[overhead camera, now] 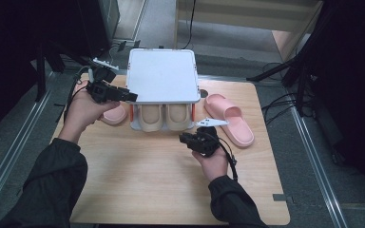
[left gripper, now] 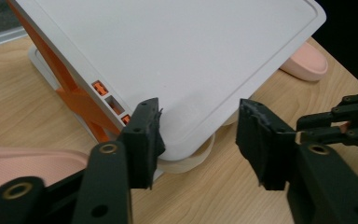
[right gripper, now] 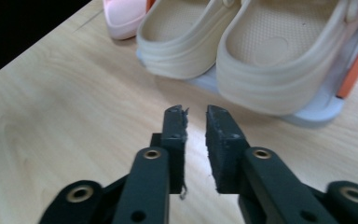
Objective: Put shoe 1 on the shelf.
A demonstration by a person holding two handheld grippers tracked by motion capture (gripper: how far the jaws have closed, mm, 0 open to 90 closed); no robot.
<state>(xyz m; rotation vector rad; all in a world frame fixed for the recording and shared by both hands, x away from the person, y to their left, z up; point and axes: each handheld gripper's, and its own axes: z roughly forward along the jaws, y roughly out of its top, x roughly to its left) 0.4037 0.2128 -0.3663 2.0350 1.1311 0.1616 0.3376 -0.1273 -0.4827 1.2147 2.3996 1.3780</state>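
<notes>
A white two-level shoe rack with orange side struts stands at the table's far middle. Two beige clogs sit side by side on its lower shelf, heels toward me. My left gripper is at the rack's front left corner. In the left gripper view its jaws stand wide on either side of the top shelf's rounded corner, open. My right gripper hovers low over the table in front of the clogs. Its jaws stand a small gap apart with nothing between them.
One pink slipper lies on the table right of the rack. Another pink slipper lies at the rack's left, beside my left hand. Bare wood spans the near half of the table. Dark stands and cables ring the table.
</notes>
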